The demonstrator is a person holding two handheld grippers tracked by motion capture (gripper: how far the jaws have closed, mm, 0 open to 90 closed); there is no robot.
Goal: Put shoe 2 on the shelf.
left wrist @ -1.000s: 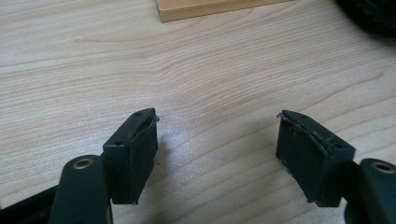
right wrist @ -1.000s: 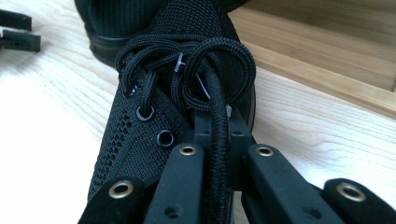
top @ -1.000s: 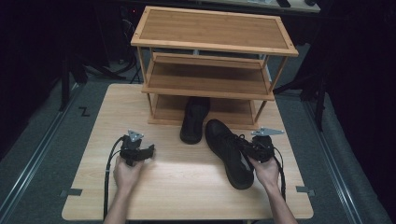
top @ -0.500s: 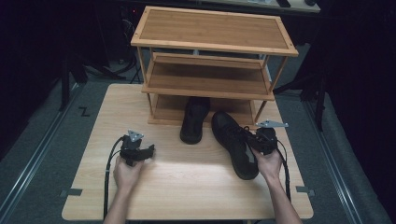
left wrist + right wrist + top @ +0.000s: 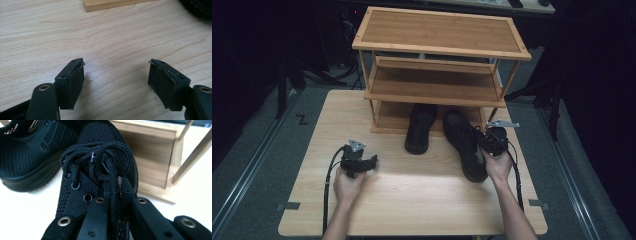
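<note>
Toe-first sliding under the rack [image 5: 437, 95] suits the shoe [image 5: 464, 145] that the right gripper [image 5: 113, 187] clamps by its tongue, beside its mate [image 5: 419, 129]; left gripper [image 5: 115, 77] rests released.

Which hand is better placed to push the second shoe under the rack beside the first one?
The right. Its tongs are already shut on the shoe, whose toe points at the rack. The left tongs are open over bare table, away from both shoes.
</note>
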